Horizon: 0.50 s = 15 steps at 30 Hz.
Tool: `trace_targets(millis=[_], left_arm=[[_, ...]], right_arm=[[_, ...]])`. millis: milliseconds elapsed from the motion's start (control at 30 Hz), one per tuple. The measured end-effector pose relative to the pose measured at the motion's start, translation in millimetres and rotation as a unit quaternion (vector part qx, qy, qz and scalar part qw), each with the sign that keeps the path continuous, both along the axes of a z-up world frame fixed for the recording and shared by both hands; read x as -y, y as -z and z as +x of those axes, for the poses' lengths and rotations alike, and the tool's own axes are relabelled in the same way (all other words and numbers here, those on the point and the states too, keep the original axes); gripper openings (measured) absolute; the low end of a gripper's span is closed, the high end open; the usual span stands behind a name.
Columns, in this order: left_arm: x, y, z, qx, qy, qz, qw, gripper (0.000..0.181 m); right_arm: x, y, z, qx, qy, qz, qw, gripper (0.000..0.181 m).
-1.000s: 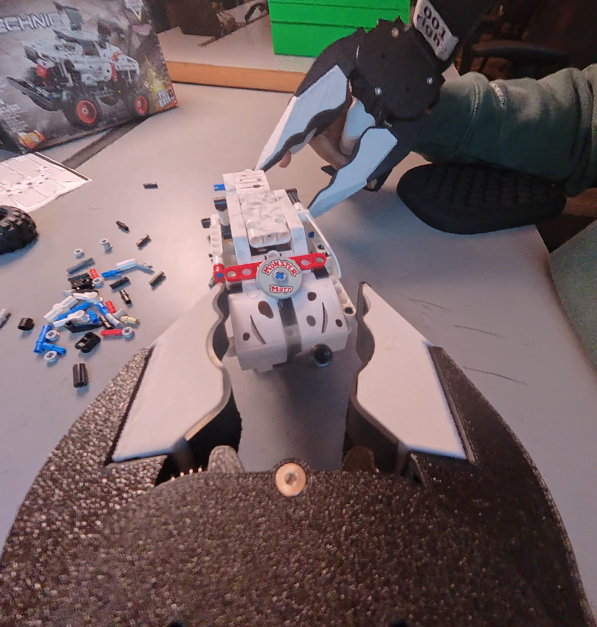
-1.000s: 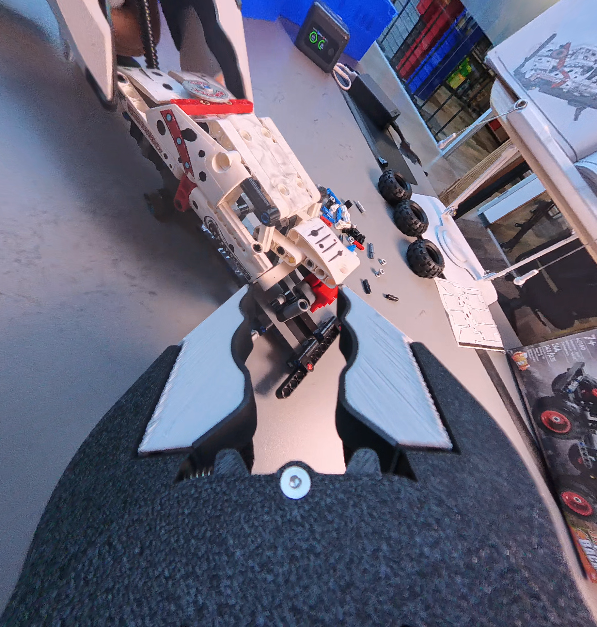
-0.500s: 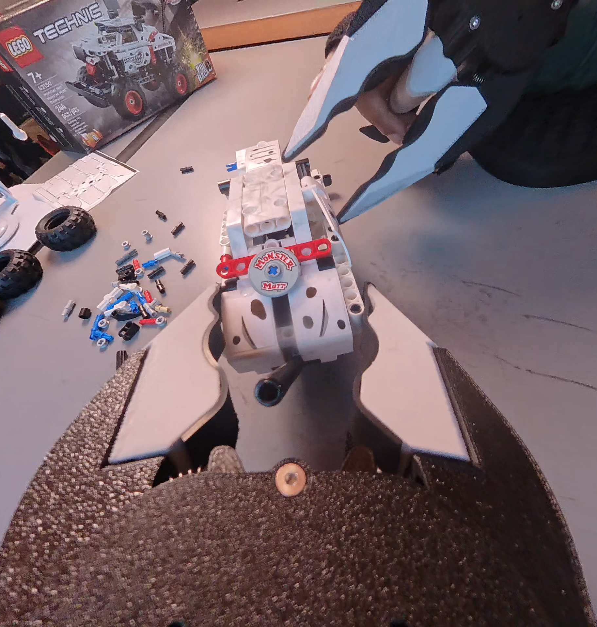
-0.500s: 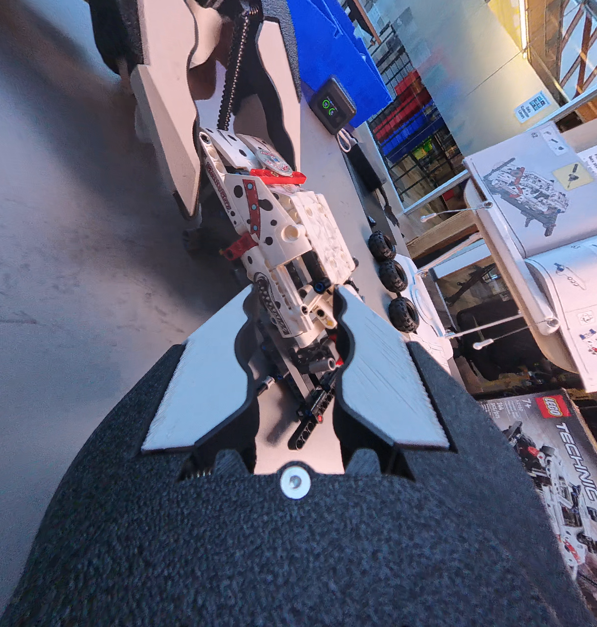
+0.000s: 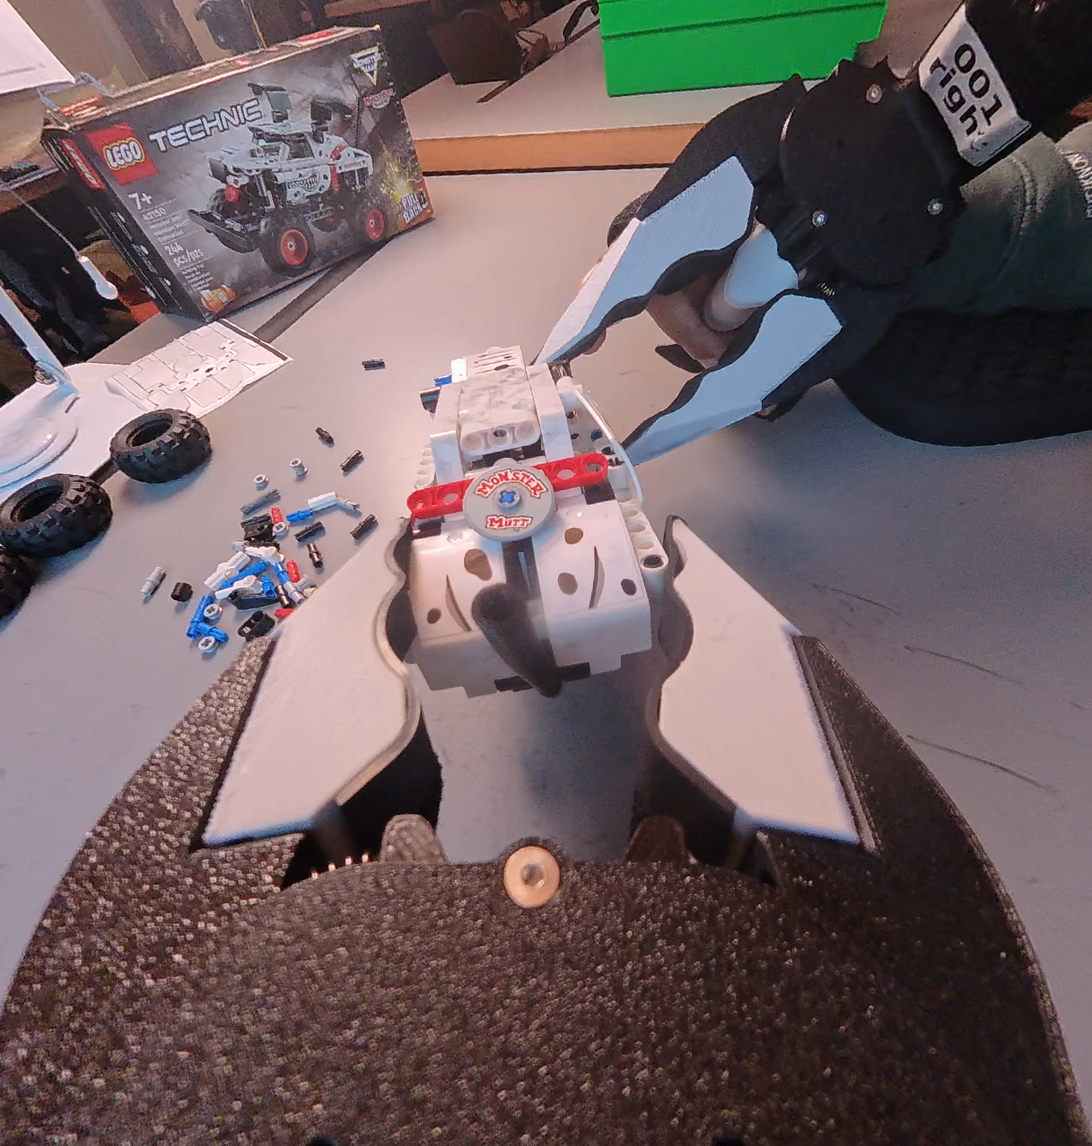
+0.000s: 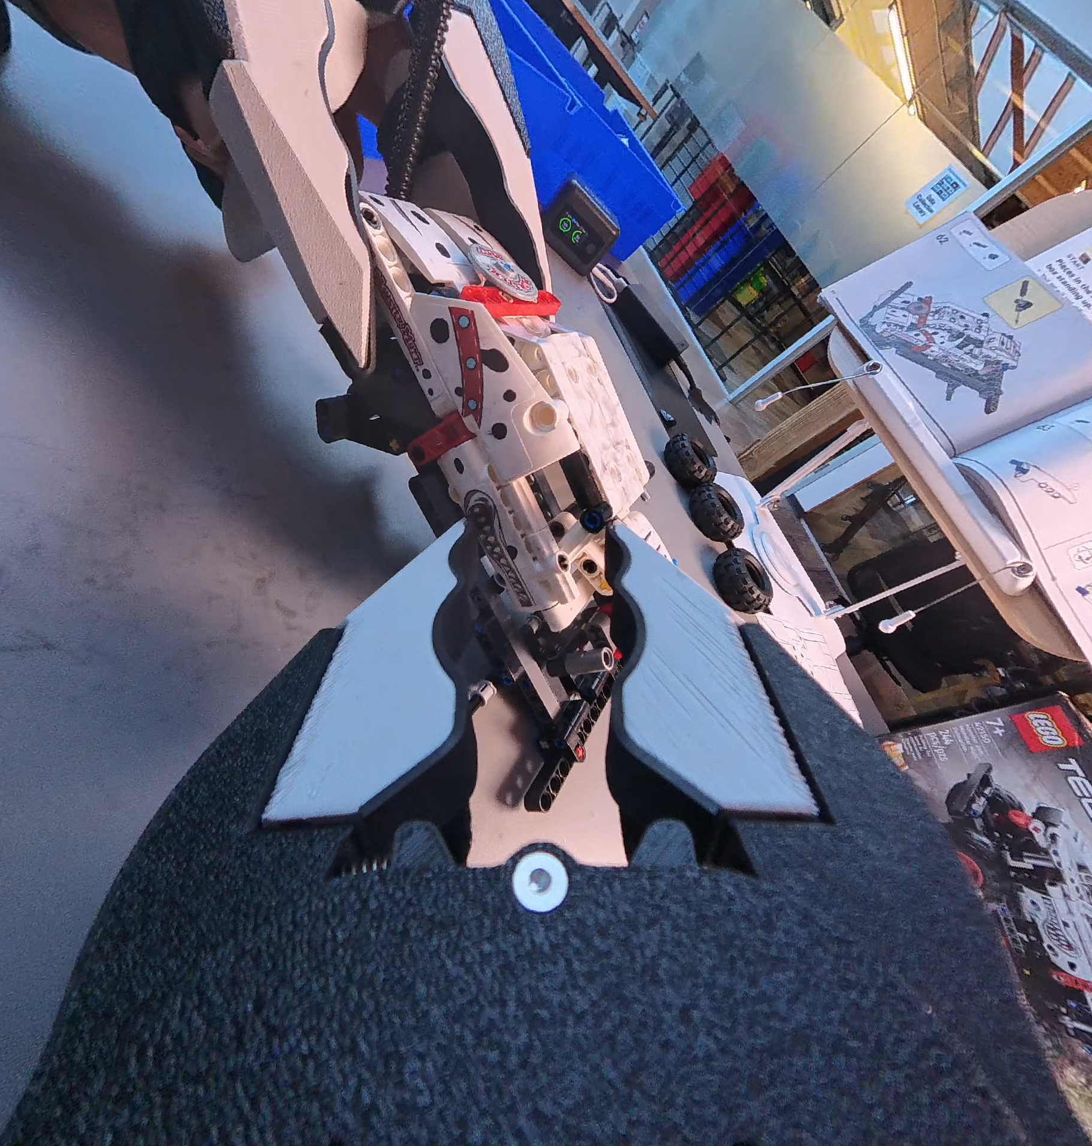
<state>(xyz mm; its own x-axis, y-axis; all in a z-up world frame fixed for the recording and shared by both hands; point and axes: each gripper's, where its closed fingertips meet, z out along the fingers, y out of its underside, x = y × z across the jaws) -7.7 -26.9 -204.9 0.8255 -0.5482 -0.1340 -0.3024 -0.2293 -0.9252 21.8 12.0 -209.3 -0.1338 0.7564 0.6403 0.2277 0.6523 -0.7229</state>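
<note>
Left gripper (image 5: 534, 589): jaws clamped on the spotted white end of the toy truck body (image 5: 518, 508), one finger against each flank. Truck body is wheel-less, white with black spots, a red beam and a round grey badge across its top, and a black axle jutting from its near end; it is held between the two grippers, and whether it touches the grey desk (image 5: 841, 558) I cannot tell.

Right gripper (image 6: 537, 558): jaws closed on the opposite end of the same truck body (image 6: 506, 397), pinching the white and black frame there; a black beam pokes back between the fingers. In the left wrist view this gripper (image 5: 583, 406) comes in from the upper right, a green sleeve (image 5: 1027, 248) behind it.

To the truck body's left on the desk: a scatter of small loose parts (image 5: 264, 570), blue, black, white and red. Beyond them, three black tyres (image 5: 50, 515) in a row, a white sheet (image 5: 196, 372) and the printed kit box (image 5: 245, 173). An open instruction booklet (image 6: 965, 347) stands on a holder. A green bin (image 5: 735, 43) sits far back.
</note>
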Motion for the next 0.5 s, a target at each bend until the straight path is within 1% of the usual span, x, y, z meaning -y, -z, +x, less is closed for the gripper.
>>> trace_targets(millis=[267,500], left_arm=[[0.7,3.5,-6.4,0.018,0.028,-0.008,0.999,0.079],[-3.5,20.3,-17.1,-0.001,0.045,-0.033,0.998,0.079]], right_arm=[[0.3,3.3,-2.9,-0.001,-0.002,-0.009,1.000,0.034],[-3.5,8.4,-7.7,0.003,0.003,-0.028,1.000,0.032]])
